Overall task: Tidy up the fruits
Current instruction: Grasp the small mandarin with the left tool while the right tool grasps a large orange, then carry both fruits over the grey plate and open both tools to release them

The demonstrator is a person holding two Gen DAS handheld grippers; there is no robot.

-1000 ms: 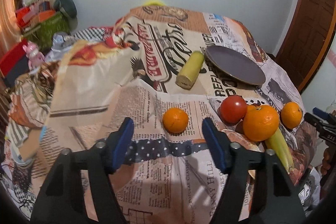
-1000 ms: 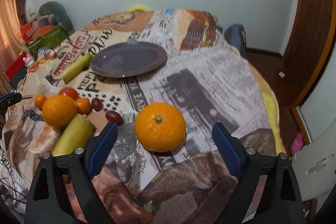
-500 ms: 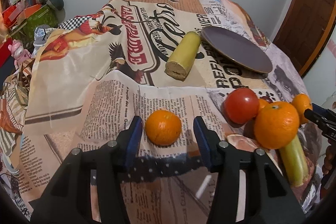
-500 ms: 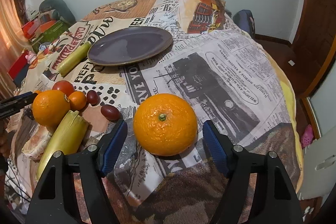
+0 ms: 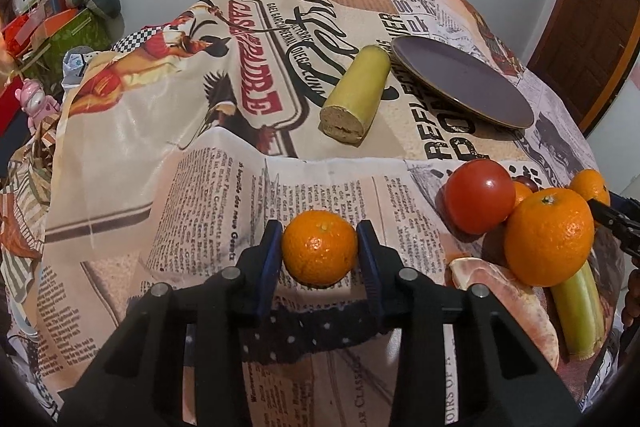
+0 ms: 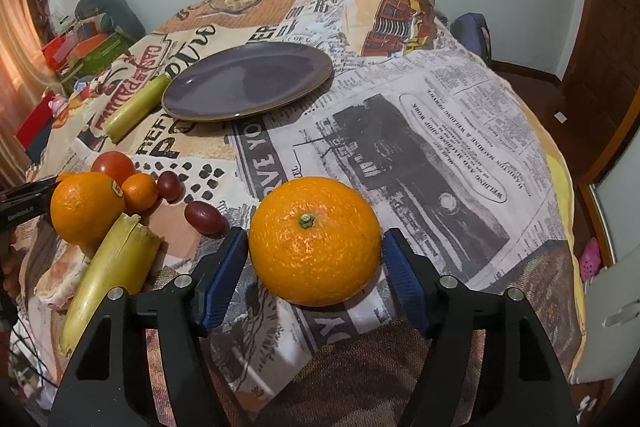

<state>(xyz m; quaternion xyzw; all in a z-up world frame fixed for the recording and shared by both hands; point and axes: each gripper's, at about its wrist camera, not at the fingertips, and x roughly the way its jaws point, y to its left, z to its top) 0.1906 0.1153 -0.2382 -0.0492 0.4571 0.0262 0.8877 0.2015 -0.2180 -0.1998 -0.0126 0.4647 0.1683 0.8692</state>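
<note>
My left gripper (image 5: 319, 253) is shut on a small orange (image 5: 319, 251), both blue pads against its sides, low over the printed cloth. My right gripper (image 6: 316, 259) straddles a large orange (image 6: 315, 241) that rests on the cloth; the left pad is at its skin and a narrow gap shows at the right pad. A purple plate (image 5: 460, 79) lies at the far right of the left wrist view, and it also shows in the right wrist view (image 6: 248, 81).
A fruit cluster lies between the grippers: a tomato (image 5: 479, 195), a big orange (image 5: 548, 237), small oranges, two dark grapes (image 6: 204, 218), and a green stalk (image 6: 114, 273). A cut yellow-green stalk (image 5: 356, 99) lies by the plate. Boxes and toys (image 5: 36, 39) stand left.
Both grippers moved forward and narrowed. The left one closed onto the small orange. The right one's fingers came in around the large orange.
</note>
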